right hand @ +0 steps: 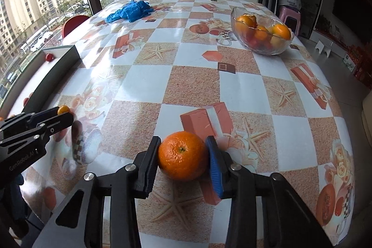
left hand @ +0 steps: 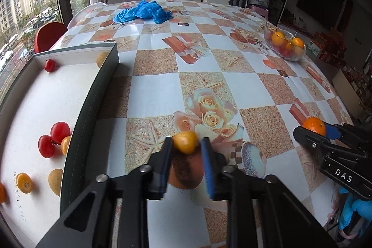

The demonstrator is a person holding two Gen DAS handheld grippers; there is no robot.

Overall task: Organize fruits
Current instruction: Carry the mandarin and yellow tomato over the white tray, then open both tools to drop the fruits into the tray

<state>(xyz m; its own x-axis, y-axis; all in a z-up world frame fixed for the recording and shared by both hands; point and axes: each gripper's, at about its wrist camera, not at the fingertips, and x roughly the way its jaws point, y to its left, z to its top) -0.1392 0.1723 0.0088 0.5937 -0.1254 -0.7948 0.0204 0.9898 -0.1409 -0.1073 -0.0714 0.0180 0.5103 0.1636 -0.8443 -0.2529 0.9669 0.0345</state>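
While several small fruits already lie in the tray (left hand: 102,76), the left gripper (left hand: 186,145) pinches a yellow fruit (left hand: 185,141) and the right gripper (right hand: 183,155) clamps an orange (right hand: 183,155) above the tablecloth (right hand: 195,83); more wait in the glass bowl (right hand: 267,48)

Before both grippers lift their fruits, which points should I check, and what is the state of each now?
1. Left gripper jaws closed on the small yellow tomato: ok, held only at the tips.
2. Right gripper jaws closed on the round orange mandarin: ok, pads touch both sides.
3. Grip firm enough to lift: cannot tell.
4. The two grippers apart from each other: ok.
5. Free floor in the white tray with dark walls among its red and yellow fruits: ok.
6. Room in the clear glass bowl: cannot tell, already holds oranges.
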